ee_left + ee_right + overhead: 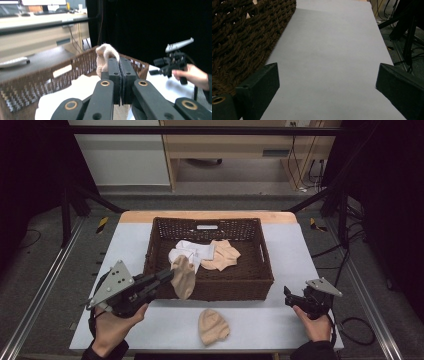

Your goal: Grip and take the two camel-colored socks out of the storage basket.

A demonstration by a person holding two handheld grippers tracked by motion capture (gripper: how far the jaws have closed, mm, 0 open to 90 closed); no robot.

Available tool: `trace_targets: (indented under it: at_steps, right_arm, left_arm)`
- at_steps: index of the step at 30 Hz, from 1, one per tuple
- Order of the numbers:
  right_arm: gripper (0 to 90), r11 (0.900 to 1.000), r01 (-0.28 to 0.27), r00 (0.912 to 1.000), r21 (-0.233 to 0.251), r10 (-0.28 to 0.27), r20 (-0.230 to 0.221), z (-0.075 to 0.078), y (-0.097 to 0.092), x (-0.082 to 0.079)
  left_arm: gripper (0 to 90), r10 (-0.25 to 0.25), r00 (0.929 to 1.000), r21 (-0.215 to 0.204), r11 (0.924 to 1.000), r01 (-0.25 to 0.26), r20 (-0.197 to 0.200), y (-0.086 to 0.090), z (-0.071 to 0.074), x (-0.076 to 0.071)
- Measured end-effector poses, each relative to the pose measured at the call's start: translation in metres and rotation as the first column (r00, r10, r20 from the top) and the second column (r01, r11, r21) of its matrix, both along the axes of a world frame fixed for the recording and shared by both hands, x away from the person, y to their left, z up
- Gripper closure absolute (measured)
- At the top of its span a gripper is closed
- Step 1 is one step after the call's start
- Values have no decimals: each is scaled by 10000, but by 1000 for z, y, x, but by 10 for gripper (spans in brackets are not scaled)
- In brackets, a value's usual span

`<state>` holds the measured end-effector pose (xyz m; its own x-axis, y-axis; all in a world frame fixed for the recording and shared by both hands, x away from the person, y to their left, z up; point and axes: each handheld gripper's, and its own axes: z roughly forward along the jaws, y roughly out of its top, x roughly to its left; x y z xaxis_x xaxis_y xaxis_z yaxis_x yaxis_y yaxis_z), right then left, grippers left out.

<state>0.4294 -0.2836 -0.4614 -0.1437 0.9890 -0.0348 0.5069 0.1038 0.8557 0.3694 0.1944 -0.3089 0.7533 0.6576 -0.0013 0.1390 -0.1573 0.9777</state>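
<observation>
At lower left of the high view, the left claw (167, 276) was clamped on a beige sock (183, 277), which hung over the front wall of the brown wicker basket (265, 270). The person's left hand (112, 326) gripped it from below, forearm rising from the bottom edge, the claw pointing right towards the basket. At lower right, the right claw (289, 296) rested low over the table (285, 320), its jaws wide apart with nothing between. Another beige sock (213, 326) lay on the table just before the basket.
</observation>
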Motion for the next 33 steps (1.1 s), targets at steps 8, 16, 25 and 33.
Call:
trace_targets:
  at_steps: [8, 16, 25, 33]
  right_arm:
    - [53, 10000, 31, 10000, 17, -31, 5, 0, 0, -1]
    - [53, 10000, 36, 10000, 17, -36, -12, 0, 0, -1]
    - [54, 10000, 11, 10000, -18, -11, -22, 0, 0, -1]
    - [56, 10000, 12, 10000, -44, -12, -51, -1, 0, 0]
  left_arm:
    - [882, 2, 9967, 500, 9987, 39, -813, 1, -36, -7]
    - [882, -290, 9808, 1140, 9921, 518, -1931, -23, -78, 1]
    - [881, -615, 9608, 1751, 9782, 1118, -2704, -60, -117, 17]
    - [857, -932, 9464, 1882, 9695, 1570, -3092, -82, -140, 27]
